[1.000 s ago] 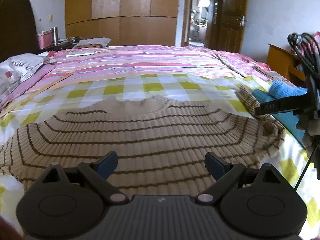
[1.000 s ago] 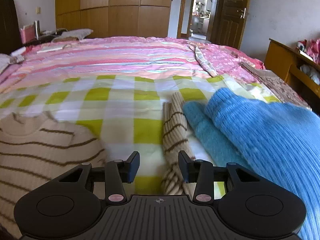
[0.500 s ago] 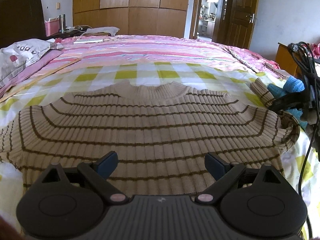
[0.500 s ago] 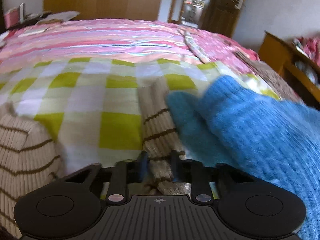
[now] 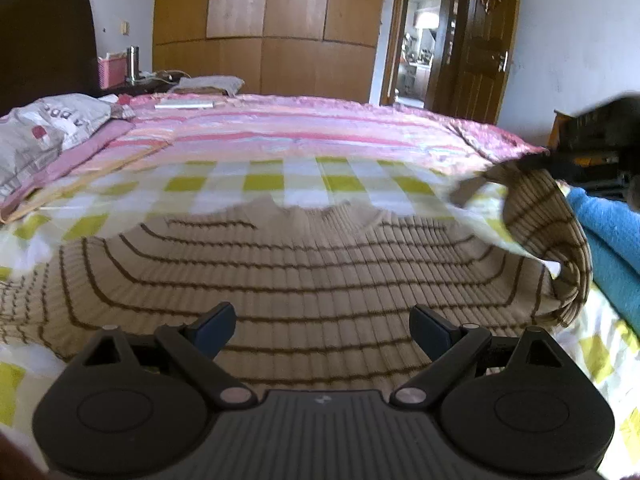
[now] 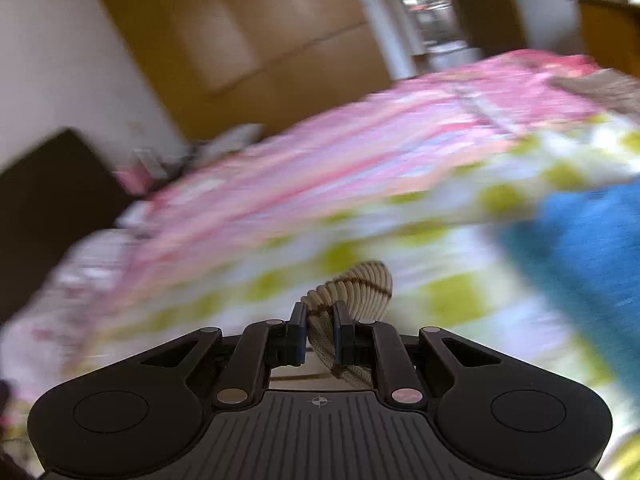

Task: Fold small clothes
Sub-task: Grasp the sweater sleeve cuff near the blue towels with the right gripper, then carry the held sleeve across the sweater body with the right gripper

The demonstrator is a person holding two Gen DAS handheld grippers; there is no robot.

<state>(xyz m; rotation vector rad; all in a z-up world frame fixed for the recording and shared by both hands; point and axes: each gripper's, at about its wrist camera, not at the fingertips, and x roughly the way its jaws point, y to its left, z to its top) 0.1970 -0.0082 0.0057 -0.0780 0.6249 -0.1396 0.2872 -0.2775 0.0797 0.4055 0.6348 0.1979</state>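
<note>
Right wrist view: right gripper point(image 6: 320, 338) pinching the cuff of the striped sweater's sleeve point(image 6: 352, 292), its jaws closing on the knit.

Ribbed beige fabric bunches between the narrow pads and fans out just past them; beyond, all is smeared: checked sheet point(image 6: 448, 296), pink quilt point(image 6: 360, 152), a blue knit point(image 6: 580, 240) at the right. From the left wrist, the left gripper point(image 5: 322, 326) hovers with jaws wide and holding nothing over the lower body of the striped sweater point(image 5: 304, 276), which lies flat on the bed, while its sleeve point(image 5: 548, 216) arches up at the right edge beside the blue knit. The step in hand looks like the first sleeve fold. Next, the cuff should be carried inward across the chest and laid flat before letting go.
</note>
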